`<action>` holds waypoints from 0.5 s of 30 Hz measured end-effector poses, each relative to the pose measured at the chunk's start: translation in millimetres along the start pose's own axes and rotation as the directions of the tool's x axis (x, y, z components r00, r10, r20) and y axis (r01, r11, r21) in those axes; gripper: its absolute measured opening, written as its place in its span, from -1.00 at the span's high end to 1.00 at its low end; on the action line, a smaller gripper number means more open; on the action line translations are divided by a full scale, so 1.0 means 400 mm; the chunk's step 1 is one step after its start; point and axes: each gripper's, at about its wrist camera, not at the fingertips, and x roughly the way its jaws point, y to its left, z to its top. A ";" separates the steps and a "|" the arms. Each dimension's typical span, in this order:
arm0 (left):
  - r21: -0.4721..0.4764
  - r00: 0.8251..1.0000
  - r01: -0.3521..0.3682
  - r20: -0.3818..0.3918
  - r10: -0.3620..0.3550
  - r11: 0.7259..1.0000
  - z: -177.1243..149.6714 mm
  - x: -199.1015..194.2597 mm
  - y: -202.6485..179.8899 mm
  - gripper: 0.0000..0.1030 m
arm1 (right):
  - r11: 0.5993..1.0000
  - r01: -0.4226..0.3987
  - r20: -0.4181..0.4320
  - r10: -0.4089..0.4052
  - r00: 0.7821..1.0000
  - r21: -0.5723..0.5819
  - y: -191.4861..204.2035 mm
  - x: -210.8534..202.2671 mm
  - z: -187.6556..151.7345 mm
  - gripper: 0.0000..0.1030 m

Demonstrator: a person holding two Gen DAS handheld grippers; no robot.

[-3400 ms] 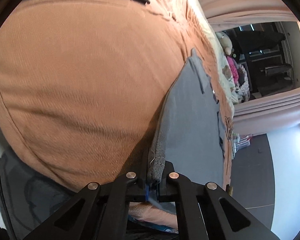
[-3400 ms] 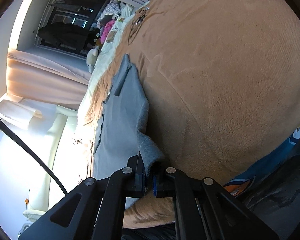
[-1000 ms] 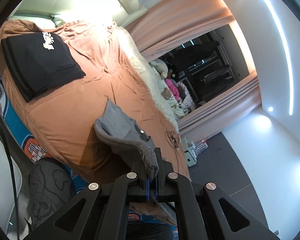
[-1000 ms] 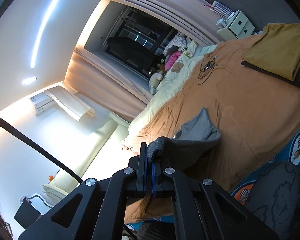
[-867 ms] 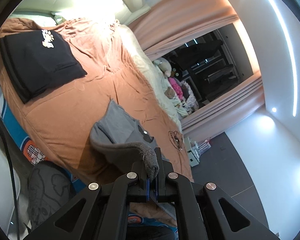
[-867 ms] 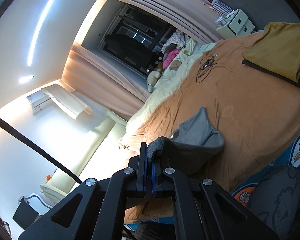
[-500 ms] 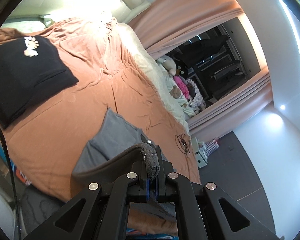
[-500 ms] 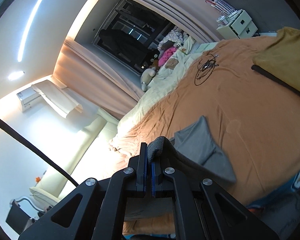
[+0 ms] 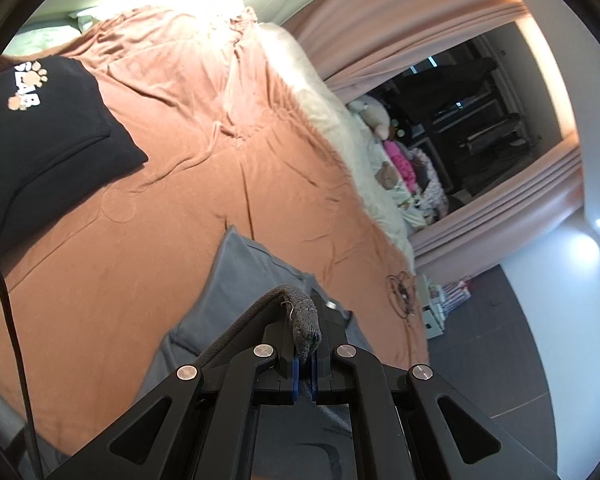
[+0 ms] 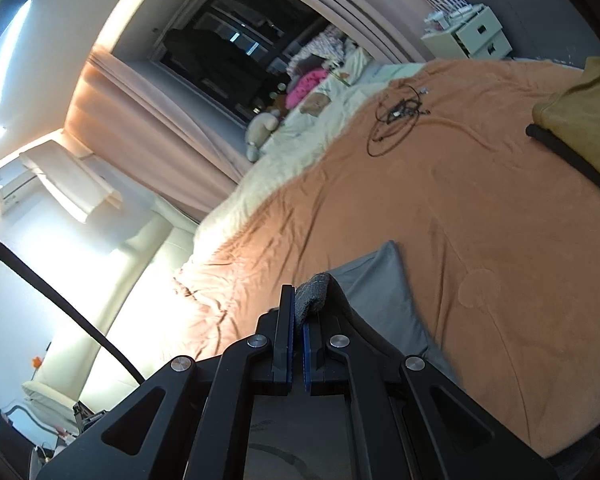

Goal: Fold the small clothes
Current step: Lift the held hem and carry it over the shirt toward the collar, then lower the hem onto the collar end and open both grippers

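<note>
A small grey garment [image 9: 236,280] lies on the orange bedspread [image 9: 148,216], its near end lifted off the bed. My left gripper [image 9: 305,344] is shut on one corner of that near edge, held above the rest of the cloth. My right gripper [image 10: 297,320] is shut on the other corner, with the grey garment [image 10: 380,292] spreading beyond it on the bedspread [image 10: 500,208]. The far part of the garment lies flat.
A folded black garment with a paw print [image 9: 40,128] lies at the left of the bed. A folded mustard garment [image 10: 580,120] lies at the right. A black cable coil [image 10: 396,116] sits further back. Soft toys [image 9: 380,120], curtains and white drawers [image 10: 476,36] lie beyond.
Both grippers have lifted the garment's near edge off the bed and carried it forward over the far part. The bed now shows from higher up and further in.
</note>
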 end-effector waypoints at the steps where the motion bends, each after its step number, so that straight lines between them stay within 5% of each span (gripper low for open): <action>1: -0.001 1.000 -0.012 -0.007 0.012 1.000 0.007 0.025 0.005 0.95 | 1.000 0.013 -0.011 -0.013 1.000 0.003 0.000 0.024 0.009 1.00; 15: 0.005 0.979 -0.171 -0.109 0.170 0.985 0.085 0.328 0.088 0.95 | 0.987 0.153 -0.102 -0.157 0.982 -0.042 0.024 0.248 0.090 1.00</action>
